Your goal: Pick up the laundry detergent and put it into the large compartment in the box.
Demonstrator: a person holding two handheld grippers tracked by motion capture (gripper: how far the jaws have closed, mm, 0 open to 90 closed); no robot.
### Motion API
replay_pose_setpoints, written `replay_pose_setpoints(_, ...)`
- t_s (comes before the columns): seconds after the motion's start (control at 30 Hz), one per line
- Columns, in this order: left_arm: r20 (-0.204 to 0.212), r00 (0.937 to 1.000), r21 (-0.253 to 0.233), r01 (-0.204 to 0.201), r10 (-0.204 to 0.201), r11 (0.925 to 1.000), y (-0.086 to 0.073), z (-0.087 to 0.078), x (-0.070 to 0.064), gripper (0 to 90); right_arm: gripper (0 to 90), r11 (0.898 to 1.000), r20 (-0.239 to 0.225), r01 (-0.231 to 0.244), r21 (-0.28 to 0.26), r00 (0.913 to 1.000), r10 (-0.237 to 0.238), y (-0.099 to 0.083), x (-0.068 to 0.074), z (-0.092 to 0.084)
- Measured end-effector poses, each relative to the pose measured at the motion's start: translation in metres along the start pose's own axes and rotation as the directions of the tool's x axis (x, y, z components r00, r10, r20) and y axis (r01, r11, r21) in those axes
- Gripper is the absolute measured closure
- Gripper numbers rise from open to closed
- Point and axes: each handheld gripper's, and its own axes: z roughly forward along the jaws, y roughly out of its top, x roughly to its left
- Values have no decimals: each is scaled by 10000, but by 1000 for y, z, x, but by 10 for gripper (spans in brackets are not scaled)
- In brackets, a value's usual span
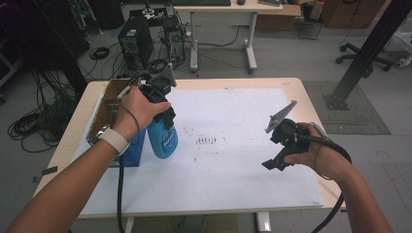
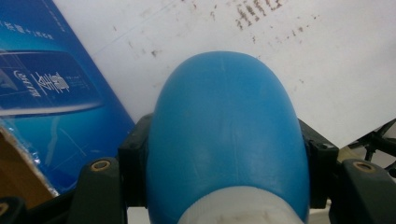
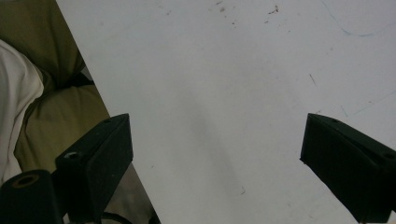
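Right gripper (image 1: pixel 277 158): jaws wide apart, empty, over white sheet (image 1: pixel 233 165) near its front right edge. Left gripper (image 1: pixel 163 114): jaws clamped on blue bottle (image 1: pixel 163 138), just beside blue box (image 1: pixel 132 150), well apart from right gripper.

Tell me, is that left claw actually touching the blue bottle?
Touching. In the left gripper view the blue bottle sits squeezed between the left gripper's two black jaws, both pressed against its sides with no gap.

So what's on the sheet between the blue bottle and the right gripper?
In the high view, just white sheet with a smudge of dark marks between the blue plastic bottle and right gripper.
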Motion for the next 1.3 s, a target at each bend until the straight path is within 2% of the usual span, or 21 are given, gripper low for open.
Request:
replay_pose_setpoints(0.17,-256,9997,-92,-18,16,10000,3,-10,-2,371,92,10000,32,32,14,10000,-32,1,1,-2)
replay_pose_setpoints(0.63,-400,9989,-9,225,-225,9997,9,-35,1,371,92,10000,60,67,13,10000,-67,1,1,-4)
replay_pose_setpoints(0.8,-324,9988,-191,351,-357,9992,10,-47,4,372,92,10000,50,36,-4,10000,-36,0,0,-4)
replay_pose_setpoints(1.0,-534,9980,-90,340,-344,9994,12,-59,5,371,92,10000,50,62,12,10000,-62,1,-1,-4)
replay_pose_setpoints(1.3,-443,9961,-211,758,-767,9969,13,-77,14,372,94,10000,10,75,13,10000,-75,1,-1,-4)
